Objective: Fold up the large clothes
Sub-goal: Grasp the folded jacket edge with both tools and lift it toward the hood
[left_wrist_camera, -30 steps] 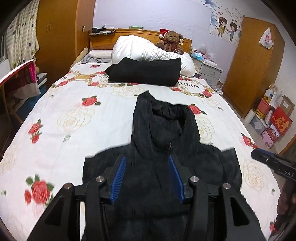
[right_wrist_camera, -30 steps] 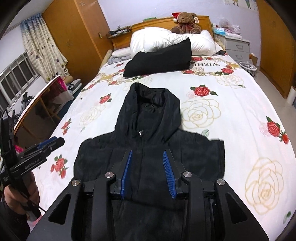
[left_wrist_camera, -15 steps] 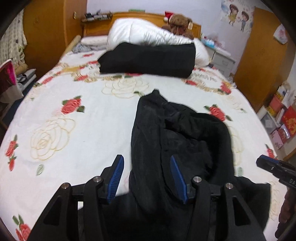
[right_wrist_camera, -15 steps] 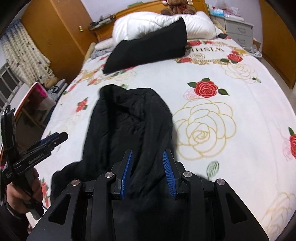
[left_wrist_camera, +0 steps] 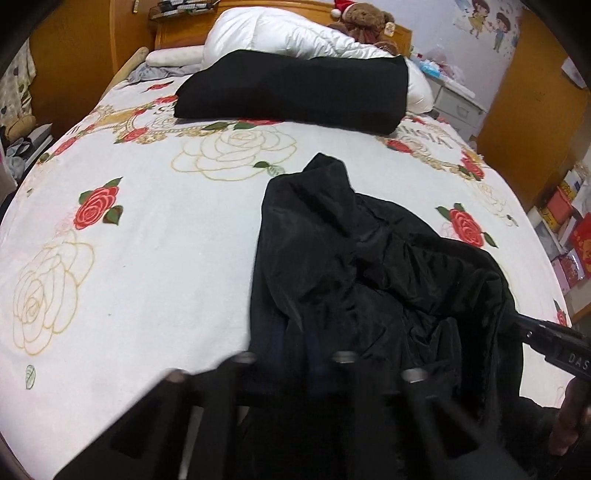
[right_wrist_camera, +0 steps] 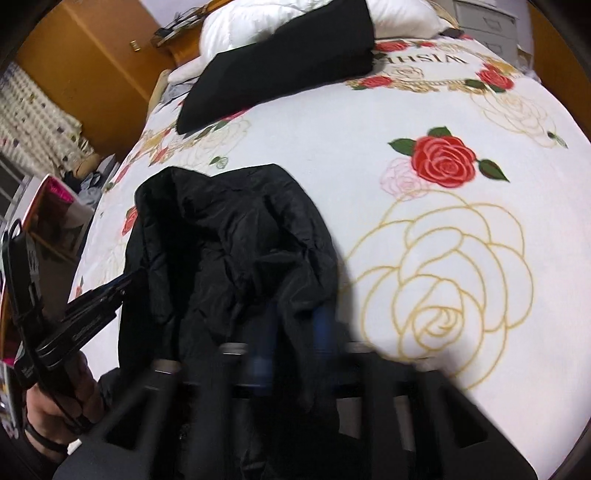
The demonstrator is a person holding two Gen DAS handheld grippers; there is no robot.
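A black hooded jacket [left_wrist_camera: 354, 266] lies bunched on the rose-print bedspread [left_wrist_camera: 140, 236], hood pointing toward the headboard. My left gripper [left_wrist_camera: 293, 339] is down in the jacket's near left edge; its blue pads are narrowed with black cloth between them. In the right wrist view the jacket [right_wrist_camera: 229, 251] fills the centre-left. My right gripper [right_wrist_camera: 293, 332] is pressed into its near right edge, blue pads close with fabric between them. Both grippers are blurred. Each gripper shows in the other's view, the right one [left_wrist_camera: 550, 343] and the left one [right_wrist_camera: 96, 302].
A folded black garment [left_wrist_camera: 295, 88] lies across the bed near the white pillows [left_wrist_camera: 280, 37] and a teddy bear [left_wrist_camera: 365, 18]. Wooden wardrobes stand on both sides. A nightstand [left_wrist_camera: 458, 103] and boxes [left_wrist_camera: 569, 221] stand on the right of the bed.
Both grippers moved forward and down onto the jacket's hood end and their pads closed from wide open onto the cloth. The jacket has bunched up from lying flat.
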